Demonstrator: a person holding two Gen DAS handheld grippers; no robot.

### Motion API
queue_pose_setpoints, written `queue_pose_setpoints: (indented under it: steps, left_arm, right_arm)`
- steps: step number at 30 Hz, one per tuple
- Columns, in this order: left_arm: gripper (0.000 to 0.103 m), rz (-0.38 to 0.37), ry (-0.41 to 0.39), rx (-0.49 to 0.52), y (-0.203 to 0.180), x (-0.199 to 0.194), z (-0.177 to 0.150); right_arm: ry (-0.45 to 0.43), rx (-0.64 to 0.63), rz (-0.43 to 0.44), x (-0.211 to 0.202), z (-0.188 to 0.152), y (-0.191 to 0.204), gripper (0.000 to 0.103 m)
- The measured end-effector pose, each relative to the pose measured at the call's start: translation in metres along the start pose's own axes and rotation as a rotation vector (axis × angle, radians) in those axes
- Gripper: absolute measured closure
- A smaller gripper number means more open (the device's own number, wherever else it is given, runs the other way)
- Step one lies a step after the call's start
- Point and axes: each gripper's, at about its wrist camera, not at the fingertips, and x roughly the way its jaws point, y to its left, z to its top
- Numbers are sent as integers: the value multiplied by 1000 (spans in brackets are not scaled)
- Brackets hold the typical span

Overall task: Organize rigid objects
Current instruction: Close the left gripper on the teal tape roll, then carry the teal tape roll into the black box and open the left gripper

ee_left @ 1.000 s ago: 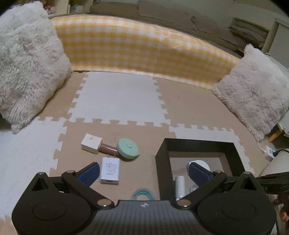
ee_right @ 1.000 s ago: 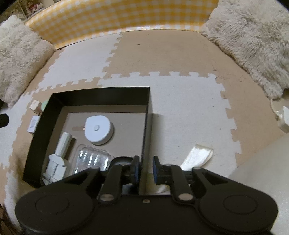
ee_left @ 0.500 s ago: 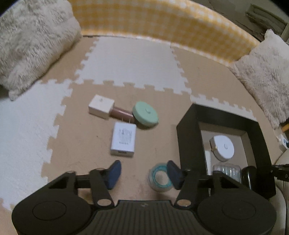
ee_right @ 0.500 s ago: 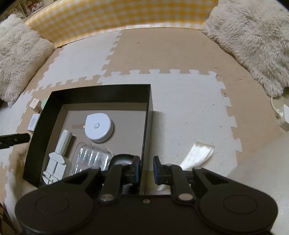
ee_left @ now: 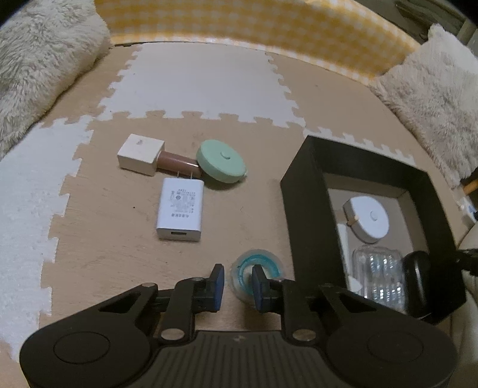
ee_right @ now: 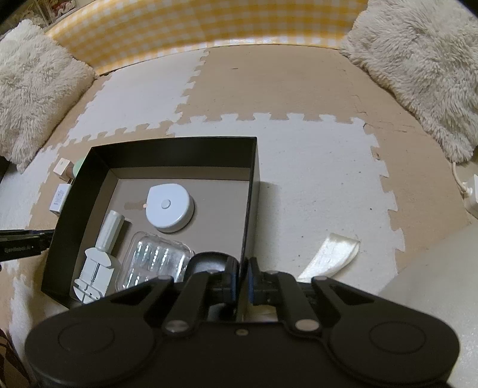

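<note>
My left gripper [ee_left: 237, 283] is down at a clear roll of tape with a teal core [ee_left: 257, 273]. Its right pad sits in the roll's hole and its left pad outside the rim, with a narrow gap still between them. A white charger [ee_left: 180, 209], a mint round case [ee_left: 221, 165] and a cream-capped brown tube [ee_left: 143, 155] lie on the mat beyond. My right gripper [ee_right: 244, 280] is shut on the right wall of the black box [ee_right: 252, 191]. The box holds a white round case [ee_right: 168, 207], a clear blister pack [ee_right: 155, 262], a white tool [ee_right: 98, 262] and a black object [ee_right: 209, 261].
Fluffy pillows lie at the left [ee_left: 38, 59] and right [ee_left: 433, 98] of the mat, with a yellow checked cushion [ee_left: 254, 27] behind. A translucent strip [ee_right: 330, 253] lies right of the box. A white power plug [ee_right: 470, 194] sits at the far right.
My left gripper has dropped toward the mat and its jaws have narrowed from wide open to around the tape roll's rim. My right gripper has kept its hold on the box wall.
</note>
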Motion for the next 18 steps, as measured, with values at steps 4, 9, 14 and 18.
queue_pose_setpoints:
  steps: [4, 9, 14, 18]
  left_arm:
    - [82, 14, -13, 25, -3, 4, -1]
    - [91, 39, -30, 72, -11, 5, -3]
    - [91, 27, -69, 11, -3, -2, 0]
    - [92, 2, -119, -53, 4, -16, 6]
  right_arm:
    - [-1, -3, -3, 0, 0, 0, 95]
    - [-2, 5, 2, 0, 0, -1, 95]
    - [-4, 2, 0, 0, -1, 0, 95]
    - [-4, -5, -6, 0, -1, 1, 95]
